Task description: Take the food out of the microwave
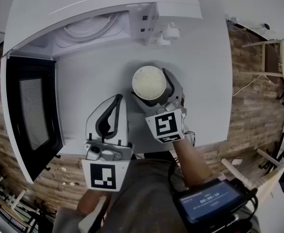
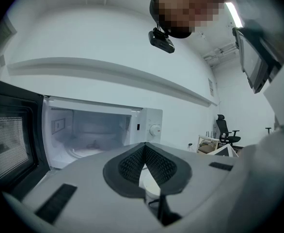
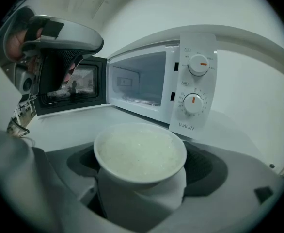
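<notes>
Only the right gripper view shows the open white microwave's (image 3: pixel 147 84) two dials (image 3: pixel 198 64). Only the left gripper view shows one black office chair (image 2: pixel 225 129), at 3 o'clock. The right gripper (image 1: pixel 154 89) has its jaws pinching the one white round bowl of pale food (image 1: pixel 150 83), outside the microwave over the white counter (image 1: pixel 205 81). The left gripper (image 1: pixel 118 98) has its jaws pressed together, empty. The floor (image 1: pixel 258 98) is wood plank.

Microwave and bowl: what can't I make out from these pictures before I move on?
- Underside of the white round bowl of pale food: hidden by the right claw in the right gripper view; whether it touches the white table, cannot tell.
- Front of the white microwave cavity floor: blocked by the left claw in the left gripper view.
- Text on the dark rectangular screen: too small, head view.
</notes>
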